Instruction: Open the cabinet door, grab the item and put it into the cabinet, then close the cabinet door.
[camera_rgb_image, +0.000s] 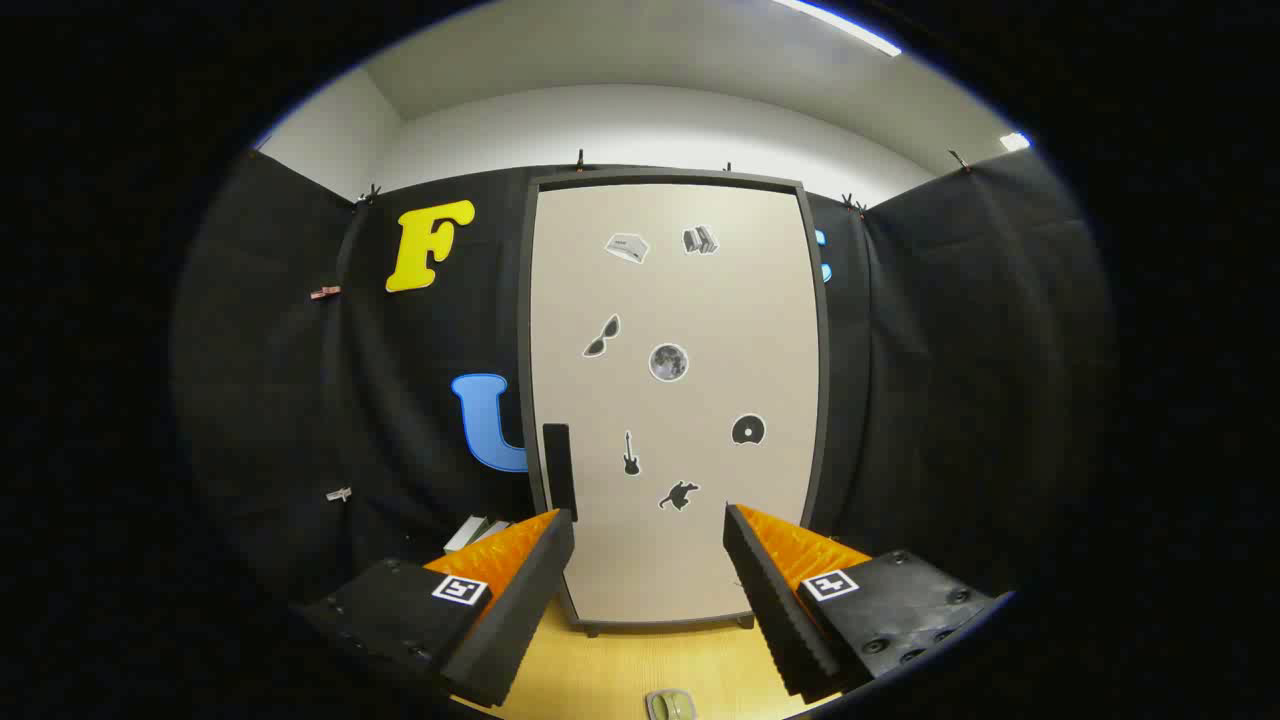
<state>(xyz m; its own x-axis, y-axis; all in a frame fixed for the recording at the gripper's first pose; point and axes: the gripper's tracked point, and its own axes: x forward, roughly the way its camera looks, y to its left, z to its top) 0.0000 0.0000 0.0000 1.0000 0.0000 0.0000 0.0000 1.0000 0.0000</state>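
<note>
Tongs (649, 522) spread wide, holding nothing, facing the closed cabinet door (675, 400) with its dark handle (559, 470) just beyond the left finger; small item (671, 706) lies on the desk (640, 670) between the fingers.

Gripper-mounted view, near, facing cabinet door (675, 400)

The tool (648, 525) is held level and points straight forward. Its two fingers (530, 590) stand wide apart, gripping nothing.
</note>
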